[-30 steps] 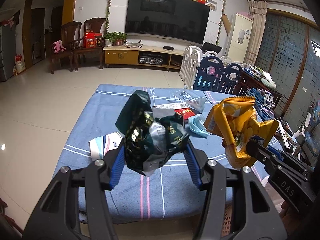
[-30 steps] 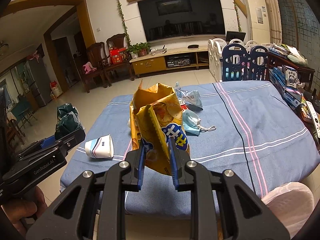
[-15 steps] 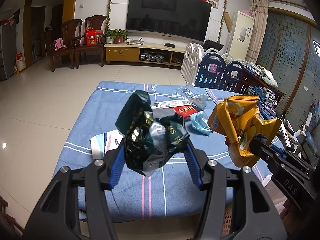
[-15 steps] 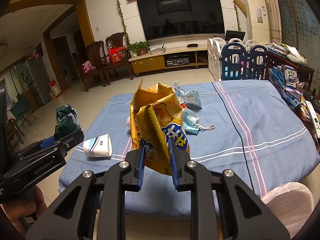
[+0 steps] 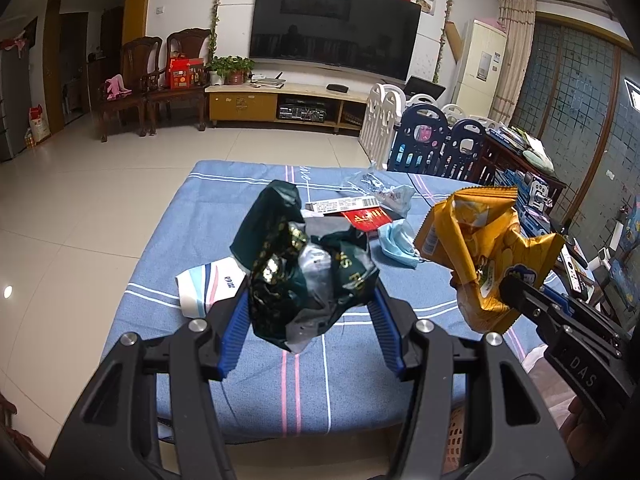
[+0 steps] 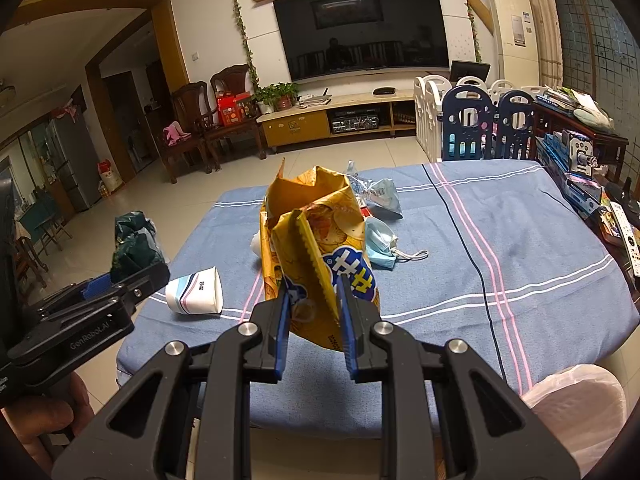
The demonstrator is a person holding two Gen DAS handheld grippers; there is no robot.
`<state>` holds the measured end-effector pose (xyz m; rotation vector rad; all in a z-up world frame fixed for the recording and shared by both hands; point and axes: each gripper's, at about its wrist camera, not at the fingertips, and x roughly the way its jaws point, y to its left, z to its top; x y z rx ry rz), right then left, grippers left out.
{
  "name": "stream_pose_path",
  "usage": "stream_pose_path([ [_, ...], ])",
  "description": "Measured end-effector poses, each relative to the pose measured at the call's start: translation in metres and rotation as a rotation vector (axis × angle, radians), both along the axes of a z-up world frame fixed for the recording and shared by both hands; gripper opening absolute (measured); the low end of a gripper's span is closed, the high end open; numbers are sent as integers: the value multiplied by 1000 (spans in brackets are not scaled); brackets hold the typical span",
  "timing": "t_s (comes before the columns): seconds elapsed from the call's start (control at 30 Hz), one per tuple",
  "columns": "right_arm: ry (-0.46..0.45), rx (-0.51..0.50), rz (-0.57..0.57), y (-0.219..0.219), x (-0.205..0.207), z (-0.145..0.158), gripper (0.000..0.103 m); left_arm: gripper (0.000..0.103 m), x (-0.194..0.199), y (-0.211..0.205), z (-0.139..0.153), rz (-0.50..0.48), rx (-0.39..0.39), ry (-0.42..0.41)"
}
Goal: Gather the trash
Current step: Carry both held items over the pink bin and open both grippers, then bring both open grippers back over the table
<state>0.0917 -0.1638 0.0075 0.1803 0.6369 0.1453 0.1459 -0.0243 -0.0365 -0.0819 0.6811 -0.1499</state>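
Note:
My left gripper (image 5: 310, 300) is shut on a crumpled dark green snack bag (image 5: 304, 272) and holds it in the air before the table's near edge. My right gripper (image 6: 313, 292) is shut on a yellow chip bag (image 6: 320, 240), also lifted; it shows at the right in the left wrist view (image 5: 480, 248). On the blue striped tablecloth (image 6: 500, 232) lie a tipped paper cup (image 6: 196, 292), a blue face mask (image 6: 380, 244), a red packet (image 5: 366, 216) and a clear wrapper (image 5: 380, 190).
A bin lined with a pink plastic bag (image 6: 576, 408) stands below the table's near right corner. A cluttered side table with remotes (image 6: 624, 228) is at the right. A baby playpen fence (image 6: 480, 120) and a TV stand are behind the table.
Both grippers have drawn back slightly from the table with their bags still held. Nothing was let go.

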Motion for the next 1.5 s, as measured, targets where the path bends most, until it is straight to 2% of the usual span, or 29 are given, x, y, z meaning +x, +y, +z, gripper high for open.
stream_pose_path([
  [0.13,-38,40,-58,-29,-16,11,23,56,-1,-18,-1,-74,-23,3],
  [0.23,-98,39,-117,-67,-48,31,23,56,-6,-50,-5,-202,-34,19],
  [0.33,-92,9,-160,-108,-89,32,23,56,-21,-107,-13,-433,6,39],
  [0.53,30,-52,-253,-169,-171,4,23,58,-74,-213,-32,-881,49,67],
  [0.6,59,-91,-284,-179,-189,-6,25,64,-90,-240,-46,-966,92,84],
  [0.63,74,-96,-307,-185,-195,-11,32,67,-97,-252,-53,-991,118,91],
  [0.67,86,-90,-335,-191,-199,-16,37,78,-103,-262,-61,-1009,152,96],
  [0.7,107,-71,-368,-199,-201,-21,55,84,-107,-268,-67,-1018,185,92],
  [0.73,118,-55,-390,-203,-201,-23,71,86,-111,-271,-72,-1017,228,76],
  [0.77,110,-39,-419,-207,-202,-22,75,86,-112,-271,-74,-1001,268,60],
  [0.83,78,-29,-428,-205,-199,-14,79,89,-106,-263,-68,-961,275,52],
  [0.9,43,-35,-415,-198,-194,-4,80,96,-90,-241,-51,-862,232,27],
  [1.0,-10,-25,-388,-180,-178,9,82,99,-58,-200,-26,-684,131,-1],
  [1.03,-28,-18,-382,-174,-173,13,82,100,-45,-177,-16,-589,100,-12],
  [1.07,-49,-6,-372,-166,-167,16,83,100,-39,-164,-12,-539,89,-15],
  [1.13,-81,16,-349,-146,-151,25,87,100,-15,-118,-3,-350,62,-11],
  [1.27,-133,46,-259,-93,-108,39,91,100,15,-42,3,-35,62,16],
  [1.33,-144,29,-207,-65,-84,41,92,100,20,-9,0,61,56,36],
  [1.5,-142,-30,-137,-22,-47,28,92,100,26,42,1,164,32,80],
])
